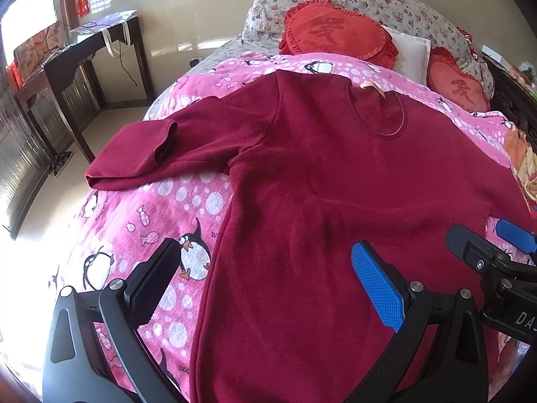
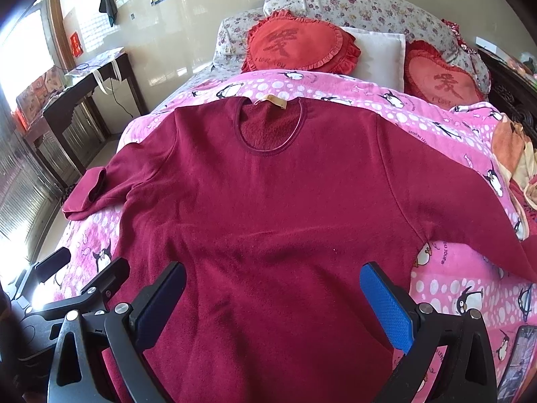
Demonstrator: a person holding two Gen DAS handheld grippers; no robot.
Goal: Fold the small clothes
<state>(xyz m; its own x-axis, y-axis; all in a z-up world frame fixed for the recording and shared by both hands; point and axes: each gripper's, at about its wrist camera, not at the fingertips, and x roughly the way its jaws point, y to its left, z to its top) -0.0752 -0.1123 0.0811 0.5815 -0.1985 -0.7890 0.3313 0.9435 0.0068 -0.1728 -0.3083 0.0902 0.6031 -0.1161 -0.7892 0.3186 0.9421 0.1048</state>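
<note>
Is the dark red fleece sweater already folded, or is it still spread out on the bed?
Mostly spread: the dark red fleece sweater lies flat, neckline up, on the pink penguin blanket; only its left sleeve cuff is doubled back.

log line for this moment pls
task: fold | shirt flat on blanket, unfolded | left claw open above hem | right claw open above hem | nothing gripped

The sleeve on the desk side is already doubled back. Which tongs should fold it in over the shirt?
Left, probably. The left tongs hang open over the shirt edge nearest that sleeve; the right tongs sit open over its middle, farther away.
</note>
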